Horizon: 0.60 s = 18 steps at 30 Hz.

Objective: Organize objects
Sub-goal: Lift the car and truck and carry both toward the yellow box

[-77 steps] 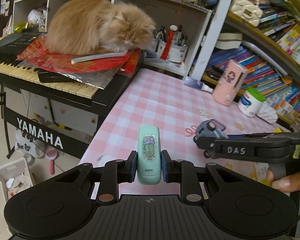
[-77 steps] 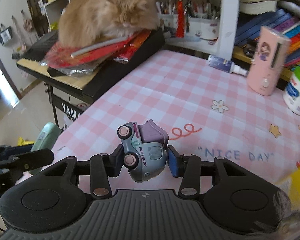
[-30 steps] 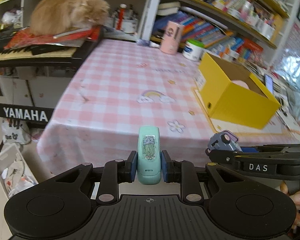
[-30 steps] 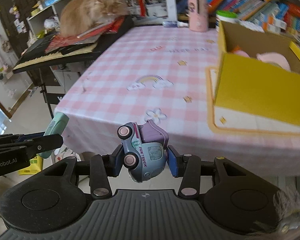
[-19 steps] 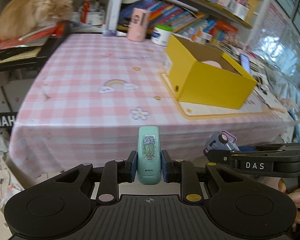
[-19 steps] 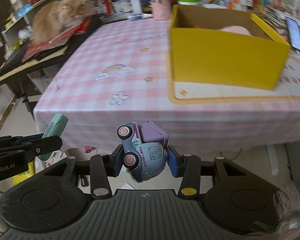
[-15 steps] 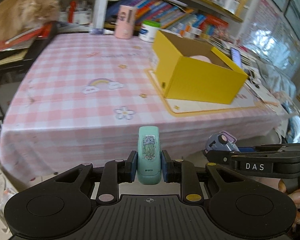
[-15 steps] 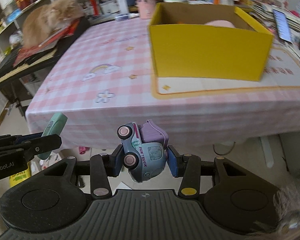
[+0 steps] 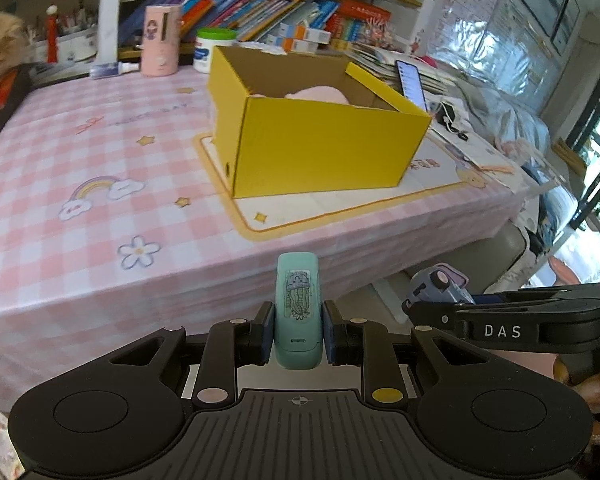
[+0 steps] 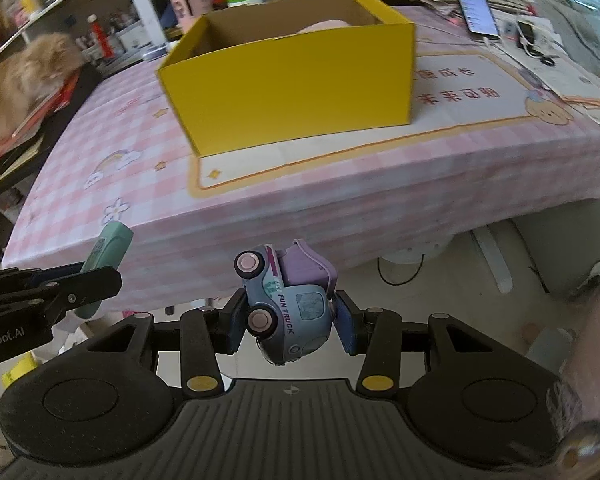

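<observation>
My left tongs [image 9: 298, 330] are clamped on the small mint-green plastic case with a jellyfish sticker [image 9: 298, 308] — right tongs [image 10: 288, 322] grip the blue-and-purple toy truck [image 10: 288, 312], both off the bench's [image 9: 80, 152] near edge, facing the open yellow cardboard box [image 9: 320, 148].

A mint-green case [image 9: 298, 308] is clamped upright in the left gripper [image 9: 297, 334]. Ahead and slightly right, a yellow box [image 9: 320, 144] is seen on the pink checked table [image 9: 80, 216]. To the right, a toy truck [image 9: 436, 286] is gripped by the right gripper [image 9: 440, 308].
</observation>
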{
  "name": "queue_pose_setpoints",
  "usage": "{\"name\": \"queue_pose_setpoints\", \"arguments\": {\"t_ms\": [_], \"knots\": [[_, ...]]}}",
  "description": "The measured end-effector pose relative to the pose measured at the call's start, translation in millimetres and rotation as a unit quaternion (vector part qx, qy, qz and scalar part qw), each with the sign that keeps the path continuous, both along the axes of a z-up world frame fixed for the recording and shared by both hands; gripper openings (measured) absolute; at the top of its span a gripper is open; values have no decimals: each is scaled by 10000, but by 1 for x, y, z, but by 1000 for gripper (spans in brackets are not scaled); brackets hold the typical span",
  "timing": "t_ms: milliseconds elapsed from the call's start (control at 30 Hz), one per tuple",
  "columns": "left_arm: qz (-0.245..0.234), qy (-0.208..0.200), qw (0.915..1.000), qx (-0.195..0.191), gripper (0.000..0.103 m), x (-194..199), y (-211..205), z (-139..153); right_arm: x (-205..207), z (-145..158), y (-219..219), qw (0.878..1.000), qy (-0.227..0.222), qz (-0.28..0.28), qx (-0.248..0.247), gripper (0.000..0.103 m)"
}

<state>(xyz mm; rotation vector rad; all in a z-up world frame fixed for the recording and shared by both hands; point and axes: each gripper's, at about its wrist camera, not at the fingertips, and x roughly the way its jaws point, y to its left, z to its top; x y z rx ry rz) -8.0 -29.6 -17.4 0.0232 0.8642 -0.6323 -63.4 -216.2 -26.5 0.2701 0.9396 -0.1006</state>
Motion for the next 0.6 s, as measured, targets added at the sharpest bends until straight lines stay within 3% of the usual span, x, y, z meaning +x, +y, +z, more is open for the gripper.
{"name": "queue_pose_setpoints", "arguments": {"t_ms": [333,600], "knots": [[-140,-194,9997,-54,23,20,-23,10,16,3,-22,9999,-25,-108,5,42],[-76,-575,9980,-235,23,46,-39,34,45,26,-47,9992,-358,-161,-35,42]]}}
